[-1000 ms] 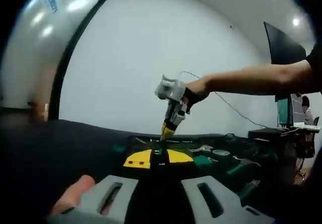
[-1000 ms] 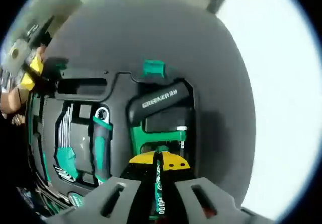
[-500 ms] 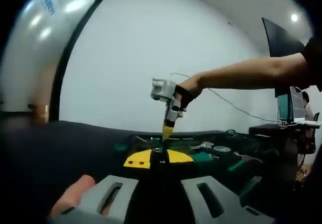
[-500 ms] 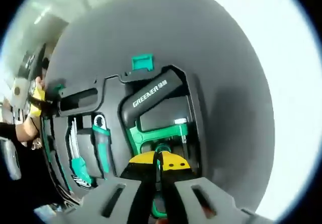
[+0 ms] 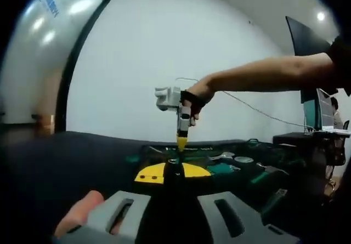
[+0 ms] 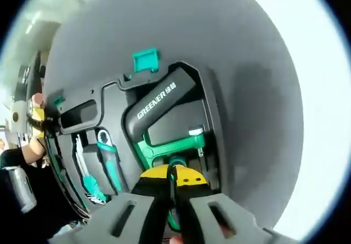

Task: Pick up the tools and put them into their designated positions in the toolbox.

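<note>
An open black toolbox (image 6: pixel 216 118) lies on a dark table, with a black "GREENER" handle (image 6: pixel 159 98) on a green frame (image 6: pixel 170 145) in its tray. Beside these sit a green-handled wrench (image 6: pixel 109 156) and hex keys (image 6: pixel 79 156). My right gripper (image 6: pixel 173 174) points down over the green frame. Its yellow jaws are shut on a slim green-and-black tool (image 6: pixel 175 162). In the left gripper view that right gripper (image 5: pixel 181 142) hangs upright over the toolbox (image 5: pixel 219 167), held by a hand. My left gripper (image 5: pixel 173 172) rests at the toolbox's near edge, jaws closed on a dark part there.
The left gripper (image 6: pixel 37 115), with a hand on it, shows at the toolbox's far-left end beside a green latch (image 6: pixel 145 60). A white wall stands behind the table. A monitor (image 5: pixel 310 52) and a desk (image 5: pixel 307 142) are at the right. The dark tabletop (image 5: pixel 55 162) extends left.
The right gripper has moved left over the toolbox and turned more upright. Its view has swung, so the toolbox looks rotated. The left gripper has stayed put.
</note>
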`<state>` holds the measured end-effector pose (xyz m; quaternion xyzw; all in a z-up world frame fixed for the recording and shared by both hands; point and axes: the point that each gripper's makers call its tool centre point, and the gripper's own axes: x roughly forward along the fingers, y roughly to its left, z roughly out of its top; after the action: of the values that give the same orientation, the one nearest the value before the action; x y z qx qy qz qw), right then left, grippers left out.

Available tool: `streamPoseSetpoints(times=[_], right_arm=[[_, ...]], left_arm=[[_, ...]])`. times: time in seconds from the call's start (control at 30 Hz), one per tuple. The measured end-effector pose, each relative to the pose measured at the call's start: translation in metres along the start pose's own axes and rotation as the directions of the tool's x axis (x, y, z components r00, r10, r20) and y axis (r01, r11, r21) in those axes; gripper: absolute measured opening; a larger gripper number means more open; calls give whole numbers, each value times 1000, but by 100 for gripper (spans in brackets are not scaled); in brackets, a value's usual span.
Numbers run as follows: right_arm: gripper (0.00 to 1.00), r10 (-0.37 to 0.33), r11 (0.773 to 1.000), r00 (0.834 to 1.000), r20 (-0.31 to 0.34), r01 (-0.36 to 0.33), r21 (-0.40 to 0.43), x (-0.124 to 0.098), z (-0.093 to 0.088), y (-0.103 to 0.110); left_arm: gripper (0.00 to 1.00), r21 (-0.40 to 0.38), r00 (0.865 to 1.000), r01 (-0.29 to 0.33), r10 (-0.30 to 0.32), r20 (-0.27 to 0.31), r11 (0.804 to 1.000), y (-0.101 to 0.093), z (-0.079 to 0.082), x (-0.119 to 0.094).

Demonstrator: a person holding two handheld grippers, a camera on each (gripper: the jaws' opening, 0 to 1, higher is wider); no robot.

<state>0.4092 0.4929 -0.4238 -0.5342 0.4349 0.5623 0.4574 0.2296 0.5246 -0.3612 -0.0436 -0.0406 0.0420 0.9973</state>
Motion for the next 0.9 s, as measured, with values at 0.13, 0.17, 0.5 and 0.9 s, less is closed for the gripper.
streamPoseSetpoints(times=[0.13,0.17,0.5,0.9], right_arm=[[0,-60,998,998,28,60,-22,-1,1,-4],[1,-77,997,996,36,77,-21,-2,1,-4],[0,-120,986,972,202,140,-89,-36,13,-11],[0,-107,984,984,144,126,-127,-7,18,-25]], left_arm=[[11,8,1000,-3,3,-6,1000,-1,-1,0],[11,8,1000,-3,3,-7,1000,-2,-1,-1],[11,1,1000,1,-1,-5,1000,1,-1,1],[11,5,1000,5,-5,-8,1000,1,-2,2]])
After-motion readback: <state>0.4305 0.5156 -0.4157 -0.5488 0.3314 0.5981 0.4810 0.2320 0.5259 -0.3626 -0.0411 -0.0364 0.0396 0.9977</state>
